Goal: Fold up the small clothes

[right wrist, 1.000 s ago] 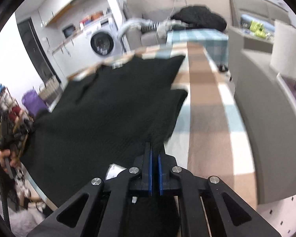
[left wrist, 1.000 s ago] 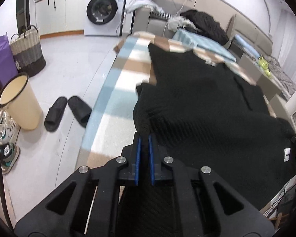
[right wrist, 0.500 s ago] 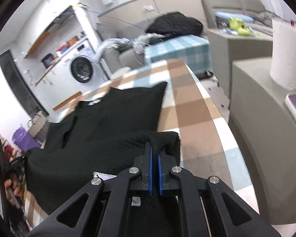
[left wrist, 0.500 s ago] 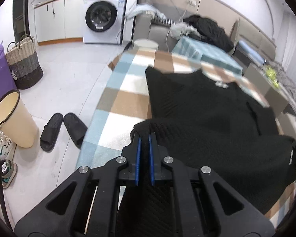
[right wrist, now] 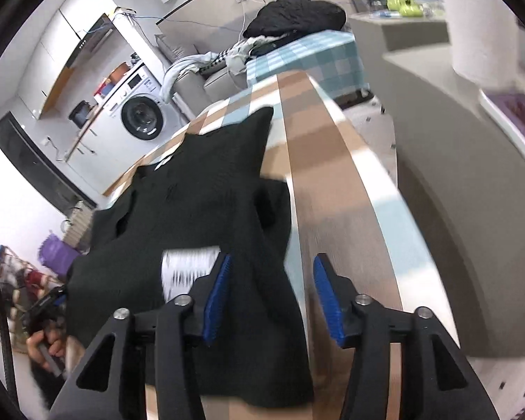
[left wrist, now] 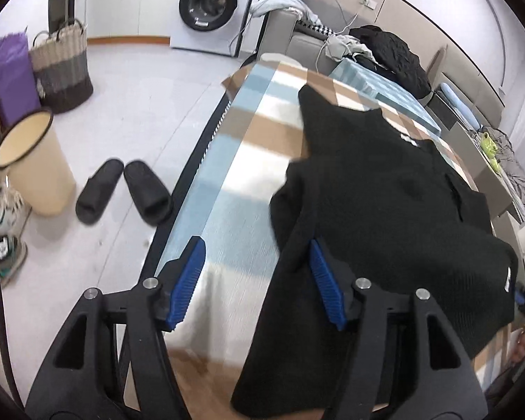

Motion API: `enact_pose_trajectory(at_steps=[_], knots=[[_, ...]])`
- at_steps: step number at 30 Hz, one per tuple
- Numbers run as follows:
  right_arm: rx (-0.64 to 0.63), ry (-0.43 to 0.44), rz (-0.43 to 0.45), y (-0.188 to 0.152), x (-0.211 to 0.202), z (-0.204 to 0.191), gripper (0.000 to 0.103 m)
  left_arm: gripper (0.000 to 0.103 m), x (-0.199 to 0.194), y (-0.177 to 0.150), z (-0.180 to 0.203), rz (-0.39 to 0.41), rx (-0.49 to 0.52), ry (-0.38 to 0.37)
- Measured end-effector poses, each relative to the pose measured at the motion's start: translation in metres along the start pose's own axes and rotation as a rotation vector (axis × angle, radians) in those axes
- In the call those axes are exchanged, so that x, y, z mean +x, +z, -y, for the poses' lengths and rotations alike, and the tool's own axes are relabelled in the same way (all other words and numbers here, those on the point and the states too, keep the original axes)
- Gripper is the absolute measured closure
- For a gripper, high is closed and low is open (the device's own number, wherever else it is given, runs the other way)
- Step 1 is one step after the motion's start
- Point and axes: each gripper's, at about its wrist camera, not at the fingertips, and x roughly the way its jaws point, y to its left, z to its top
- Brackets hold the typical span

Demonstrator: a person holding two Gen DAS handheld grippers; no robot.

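A black knit garment (left wrist: 385, 203) lies spread on the checked tablecloth (left wrist: 234, 182), with one edge folded over itself. In the right wrist view the garment (right wrist: 199, 203) shows a white label near the fingers. My left gripper (left wrist: 255, 280) is open, its blue pads apart; the garment's near corner lies against the right pad and drapes over the table's front edge. My right gripper (right wrist: 269, 290) is open too, with the garment's other near corner lying between and under its pads.
Left of the table are black slippers (left wrist: 122, 192), a cream bin (left wrist: 31, 164) and a woven basket (left wrist: 61, 66). A washing machine (left wrist: 210, 7) stands at the back. A sofa with piled clothes (left wrist: 385, 52) is beyond the table. A grey cabinet (right wrist: 472, 140) stands right.
Both grippers were shut on the garment's corners and carried them forward over the garment; now both have opened and let the cloth drop onto the table.
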Motion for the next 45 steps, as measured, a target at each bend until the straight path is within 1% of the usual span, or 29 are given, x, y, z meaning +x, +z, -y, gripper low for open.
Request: enact_pose_trajectory(at_steps=[4,8,9,10,11,12,13,15,18,22,25,27,30,32,35,39,42,43,45], knots=[[-0.004,0.033,-0.03,-0.022,-0.01,0.007,0.049,0.044,-0.003,-0.019,-0.004,-0.05,0.02,-0.008],[-0.034,0.07,-0.024,-0.031,-0.011,0.0,0.051,0.044,-0.007,-0.034,0.003,-0.058,0.071,-0.011],[-0.052,0.076,-0.03,-0.032,-0.01,-0.004,0.058,0.044,-0.007,-0.036,0.006,-0.06,0.089,-0.001],[-0.071,0.077,-0.032,-0.033,-0.009,-0.008,0.07,0.049,-0.008,-0.039,0.008,-0.061,0.099,0.006],[-0.09,0.068,-0.033,-0.033,-0.008,-0.011,0.074,0.058,-0.01,-0.041,0.01,-0.061,0.109,0.003],[-0.108,0.058,-0.035,-0.034,-0.008,-0.014,0.085,0.081,-0.011,-0.044,0.012,-0.065,0.117,-0.014],[-0.124,0.049,-0.031,-0.035,-0.008,-0.017,0.094,0.097,-0.012,-0.045,0.013,-0.067,0.12,-0.023],[-0.136,0.063,-0.021,-0.036,-0.011,-0.02,0.098,0.1,-0.019,-0.048,0.016,-0.035,0.124,-0.027],[-0.14,0.08,0.041,-0.034,-0.026,-0.024,0.098,0.1,-0.036,-0.048,0.02,0.02,0.122,-0.04],[-0.105,0.13,0.117,-0.022,-0.044,-0.026,0.099,0.1,-0.062,-0.035,0.023,0.099,0.091,-0.076],[-0.064,0.176,0.163,-0.01,-0.055,-0.029,0.099,0.1,-0.079,-0.02,0.027,0.15,0.08,-0.107],[-0.043,0.181,0.187,0.001,-0.058,-0.033,0.099,0.1,-0.086,-0.009,0.031,0.174,0.079,-0.127],[-0.005,0.195,0.222,0.018,-0.058,-0.037,0.099,0.1,-0.087,0.012,0.037,0.201,0.086,-0.133],[0.016,0.195,0.238,0.03,-0.056,-0.04,0.099,0.1,-0.084,0.028,0.042,0.211,0.101,-0.139],[0.031,0.173,0.266,0.054,-0.049,-0.044,0.099,0.1,-0.073,0.054,0.05,0.221,0.112,-0.135],[0.083,0.106,0.287,0.089,-0.028,-0.046,0.099,0.1,-0.054,0.092,0.061,0.239,0.114,-0.131],[0.122,0.051,0.298,0.115,-0.006,-0.046,0.099,0.1,-0.027,0.121,0.069,0.234,0.102,-0.109],[0.143,0.028,0.301,0.123,0.002,-0.045,0.102,0.1,-0.018,0.128,0.07,0.23,0.098,-0.092],[0.157,-0.015,0.307,0.136,0.018,-0.044,0.102,0.1,0.005,0.14,0.072,0.208,0.088,-0.067]])
